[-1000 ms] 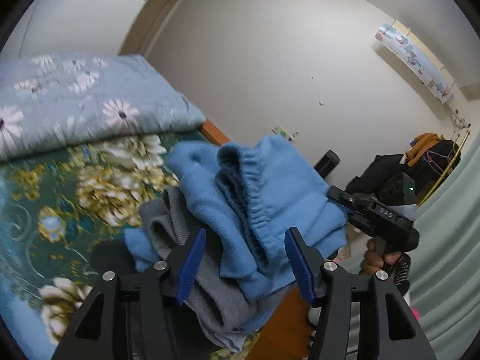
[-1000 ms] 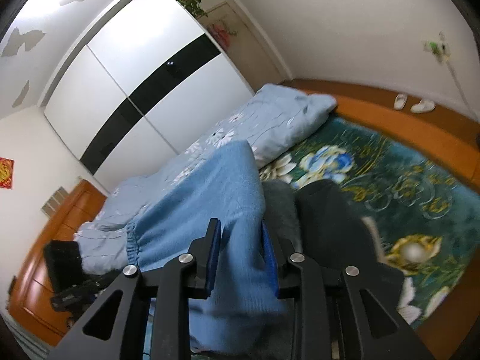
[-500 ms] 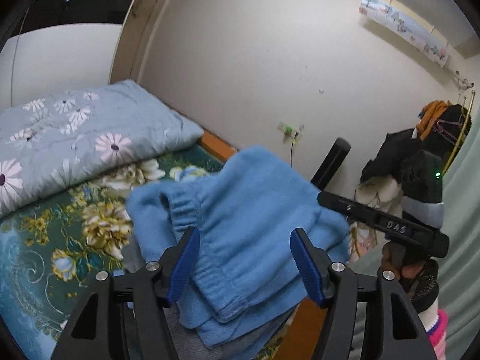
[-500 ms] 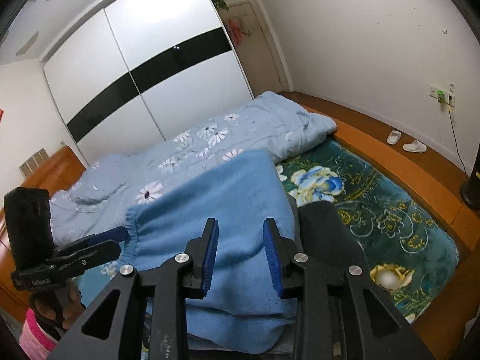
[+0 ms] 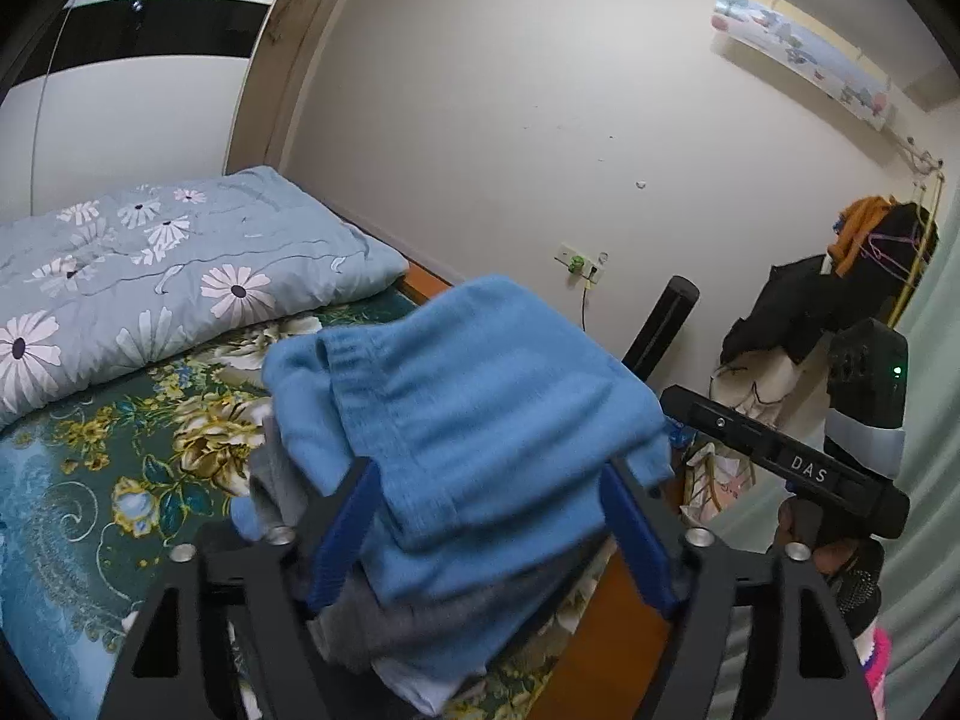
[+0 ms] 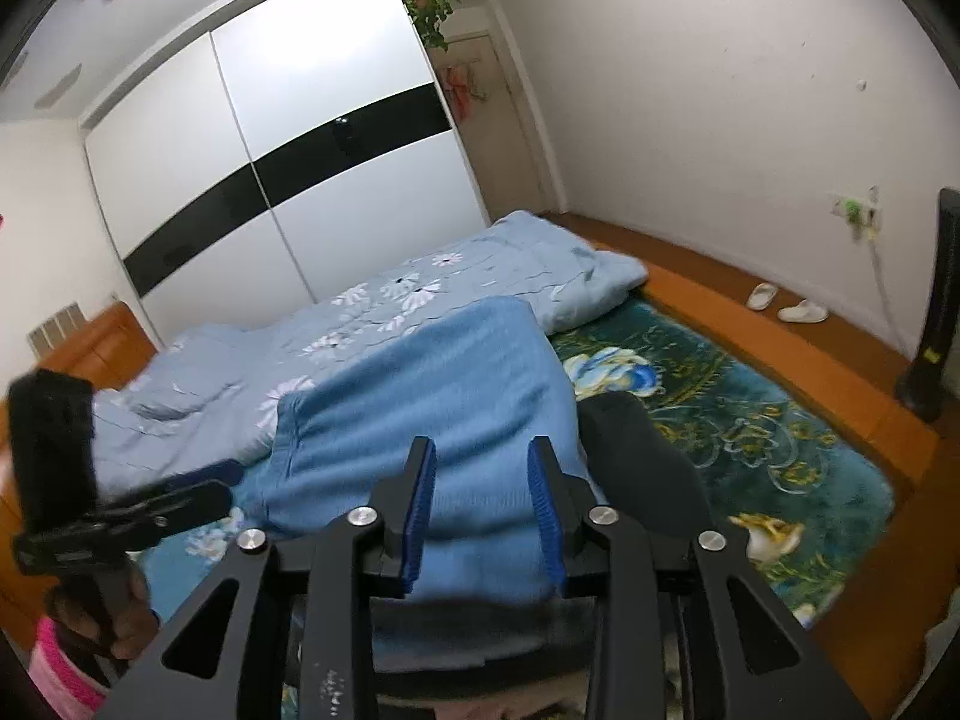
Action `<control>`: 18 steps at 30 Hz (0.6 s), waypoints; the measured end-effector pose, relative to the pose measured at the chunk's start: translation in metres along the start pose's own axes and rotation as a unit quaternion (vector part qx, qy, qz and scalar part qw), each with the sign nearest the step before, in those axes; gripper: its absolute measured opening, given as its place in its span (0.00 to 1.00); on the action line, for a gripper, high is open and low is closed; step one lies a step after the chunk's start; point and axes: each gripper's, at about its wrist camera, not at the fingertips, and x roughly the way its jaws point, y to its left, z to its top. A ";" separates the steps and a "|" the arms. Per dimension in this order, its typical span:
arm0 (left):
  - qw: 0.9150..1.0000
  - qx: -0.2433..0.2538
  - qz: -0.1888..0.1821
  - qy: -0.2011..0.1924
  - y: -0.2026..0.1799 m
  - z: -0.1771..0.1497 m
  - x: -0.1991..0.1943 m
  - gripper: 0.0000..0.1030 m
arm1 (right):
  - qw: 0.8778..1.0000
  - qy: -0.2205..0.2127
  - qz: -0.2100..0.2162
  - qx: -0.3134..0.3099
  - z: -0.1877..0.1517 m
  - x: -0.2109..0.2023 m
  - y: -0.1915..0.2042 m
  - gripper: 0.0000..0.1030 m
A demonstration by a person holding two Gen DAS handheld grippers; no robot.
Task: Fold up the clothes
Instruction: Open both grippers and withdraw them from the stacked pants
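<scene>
Both grippers are letting go of a folded blue garment [image 5: 480, 408], which is lying on top of a stack of folded clothes [image 5: 384, 618] at the near edge of the bed [image 5: 90, 480]. The left gripper [image 5: 489, 531] is standing wide, its fingers [image 5: 345, 531] flanking the blue fold without pressing it; the right gripper [image 6: 483, 510] is about half open, its fingers [image 6: 417, 507] clear of the cloth. The step in hand looks like the release after the last fold. Next, the hands probably need to draw back without dragging the top layer, then reach for another piece.

Compared with a second ago, the fingers on both sides have just been opening, and the garment, bunched and lifted then, is now lying flat and squared.
</scene>
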 end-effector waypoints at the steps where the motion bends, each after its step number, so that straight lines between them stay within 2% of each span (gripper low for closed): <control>1: 1.000 0.004 0.003 0.002 -0.002 -0.003 -0.002 0.81 | 1.000 0.002 0.000 -0.002 -0.004 -0.003 0.003 0.50; 5: 1.000 0.013 0.022 0.012 -0.009 -0.020 -0.008 0.82 | 1.000 0.011 -0.005 -0.015 -0.022 -0.010 0.019 0.58; 7: 0.999 0.012 0.027 0.019 -0.010 -0.029 -0.011 0.85 | 1.000 0.009 -0.008 -0.018 -0.030 -0.012 0.025 0.68; 8: 0.999 0.013 0.028 0.022 -0.010 -0.034 -0.012 0.90 | 1.000 0.008 -0.010 -0.020 -0.034 -0.014 0.027 0.71; 11: 0.999 0.017 0.039 0.026 -0.012 -0.049 -0.018 0.99 | 1.000 0.010 -0.012 -0.012 -0.045 -0.017 0.030 0.77; 18: 0.998 0.019 0.066 0.012 -0.013 -0.076 -0.038 1.00 | 1.000 0.017 -0.008 0.006 -0.066 -0.025 0.034 0.88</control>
